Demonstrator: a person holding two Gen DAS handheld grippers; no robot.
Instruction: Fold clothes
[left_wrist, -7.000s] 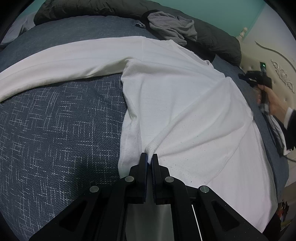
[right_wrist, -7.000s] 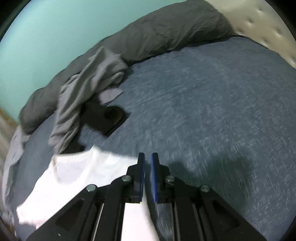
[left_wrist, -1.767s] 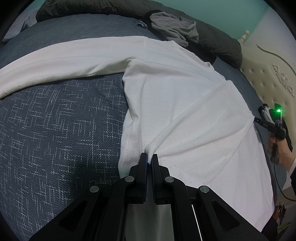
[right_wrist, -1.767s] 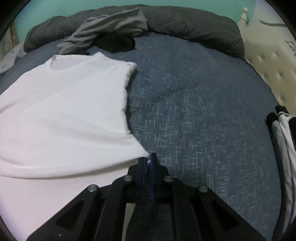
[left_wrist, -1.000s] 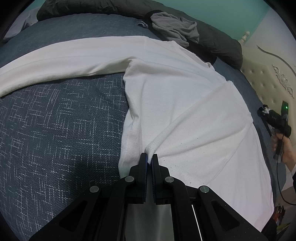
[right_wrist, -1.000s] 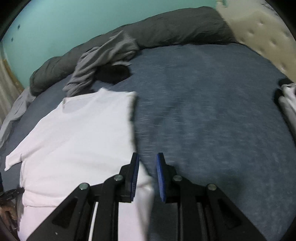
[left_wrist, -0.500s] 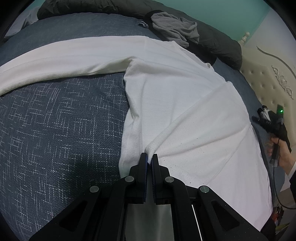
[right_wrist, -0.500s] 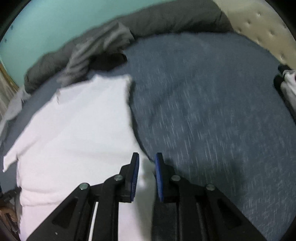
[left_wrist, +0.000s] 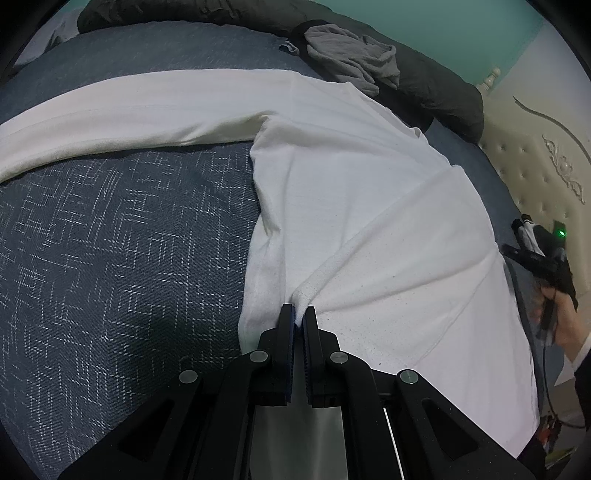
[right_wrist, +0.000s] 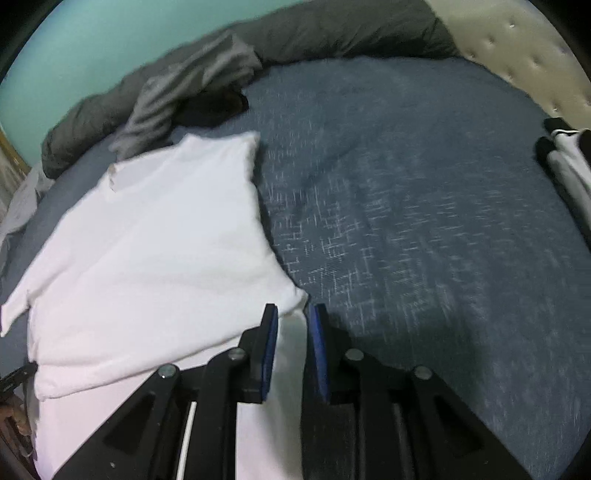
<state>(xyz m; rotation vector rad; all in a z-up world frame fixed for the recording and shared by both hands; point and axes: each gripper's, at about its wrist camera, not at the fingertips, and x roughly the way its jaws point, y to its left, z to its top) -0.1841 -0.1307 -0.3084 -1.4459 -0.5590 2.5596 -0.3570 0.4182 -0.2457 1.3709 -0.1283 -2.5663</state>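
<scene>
A white long-sleeved shirt (left_wrist: 351, 177) lies spread on the blue bedspread (left_wrist: 110, 240), one sleeve stretched out to the left and the right side folded over the body. My left gripper (left_wrist: 299, 312) is shut on a pinched ridge of the shirt near its lower left edge. In the right wrist view the shirt (right_wrist: 147, 240) fills the left half. My right gripper (right_wrist: 293, 314) hovers at its pointed right corner, jaws opening. The corner's white cloth shows in the gap, and the pads do not press it. A person's hand (left_wrist: 565, 317) holds that gripper at the shirt's right edge.
A dark grey duvet (left_wrist: 424, 74) runs along the far side of the bed with a crumpled grey garment (left_wrist: 351, 51) on it. A padded cream headboard (left_wrist: 535, 147) stands at the right. A folded black and white garment (right_wrist: 565, 162) lies at the bed's right edge.
The right gripper let go of the shirt's corner, lifted, then came back down with the corner in its gap. The left gripper has kept its grip and place.
</scene>
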